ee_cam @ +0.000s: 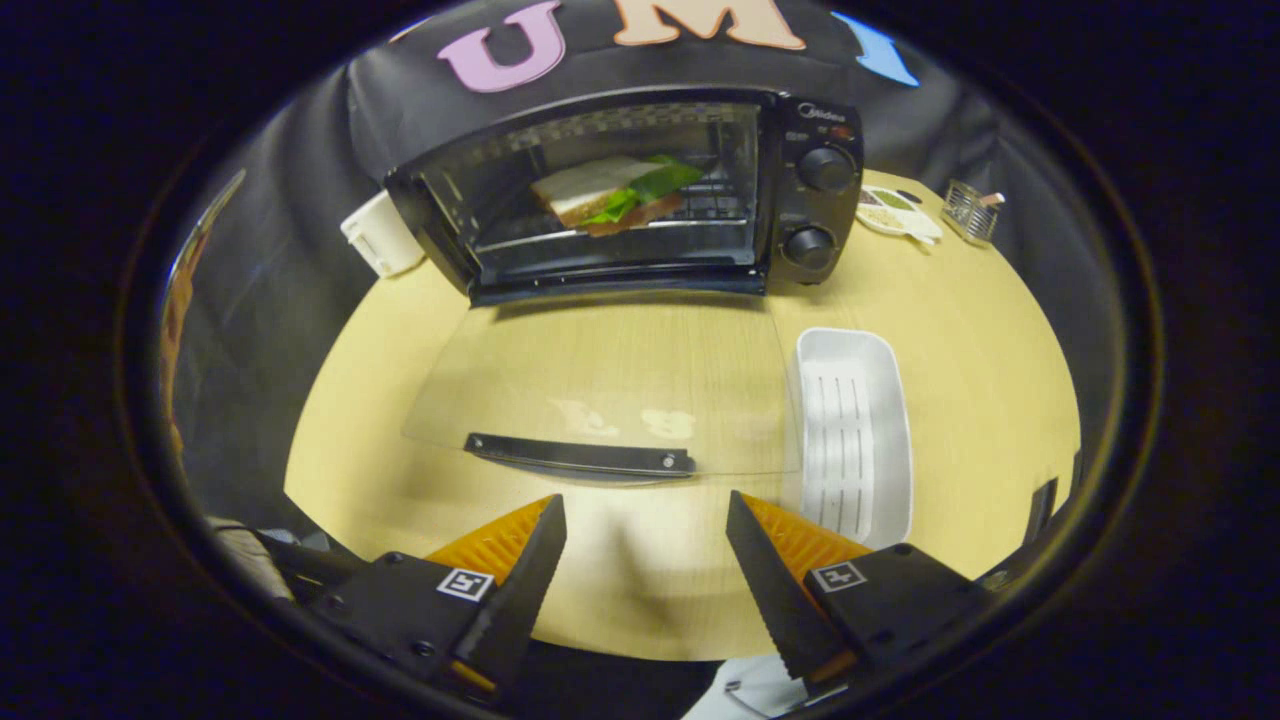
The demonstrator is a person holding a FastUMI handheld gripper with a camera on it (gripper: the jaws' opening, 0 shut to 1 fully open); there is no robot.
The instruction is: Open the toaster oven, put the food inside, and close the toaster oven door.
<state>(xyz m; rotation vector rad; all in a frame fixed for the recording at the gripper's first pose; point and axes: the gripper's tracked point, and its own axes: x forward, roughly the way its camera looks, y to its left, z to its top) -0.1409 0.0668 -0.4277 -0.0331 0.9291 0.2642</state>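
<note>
A black toaster oven [800,130] stands at the far side of the round wooden table [960,330]. Its glass door [600,380] lies folded down flat toward me, with the black handle [580,456] at its near edge. Inside, on the wire rack, rests a sandwich [615,192] with white bread and green lettuce. My gripper [646,510] is open, with nothing between its fingers. It hovers just short of the door handle, which lies a little ahead of the fingertips.
An empty white ribbed tray [856,440] sits on the table right of the door, just ahead of the right finger. A white box [382,235] stands left of the oven. A small plate [897,212] and a wire holder [972,210] lie at the far right.
</note>
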